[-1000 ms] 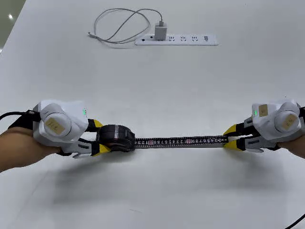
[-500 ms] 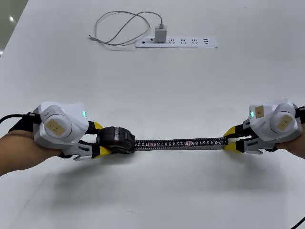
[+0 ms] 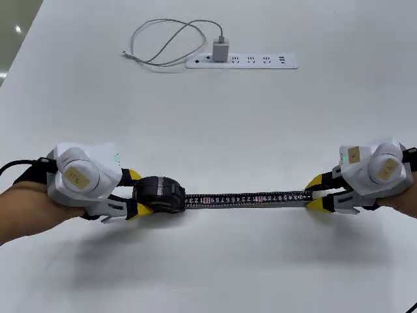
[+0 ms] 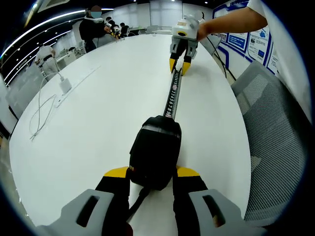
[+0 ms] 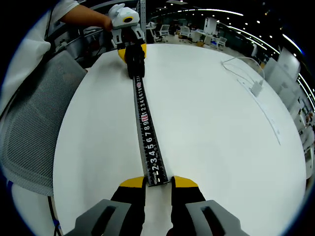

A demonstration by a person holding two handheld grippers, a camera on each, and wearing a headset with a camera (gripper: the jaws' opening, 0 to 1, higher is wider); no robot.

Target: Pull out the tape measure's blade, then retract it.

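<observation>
A black tape measure case (image 3: 158, 193) lies on the white table (image 3: 208, 130), with my left gripper (image 3: 135, 193) shut on it from the left. Its blade (image 3: 247, 197) runs out to the right, flat just above the table, showing numbers. My right gripper (image 3: 315, 193) is shut on the blade's end hook. In the left gripper view the case (image 4: 155, 150) sits between my yellow-tipped fingers (image 4: 117, 173), and the blade (image 4: 173, 93) runs to the right gripper (image 4: 180, 65). In the right gripper view the blade (image 5: 146, 132) leads from my gripper (image 5: 157, 183) to the case (image 5: 135, 61).
A white power strip (image 3: 241, 61) with a charger (image 3: 220, 47) and a looped cable (image 3: 163, 39) lies at the table's far side. A grey mesh chair (image 4: 268, 113) stands by the near table edge. People stand beyond the table's end (image 4: 93, 27).
</observation>
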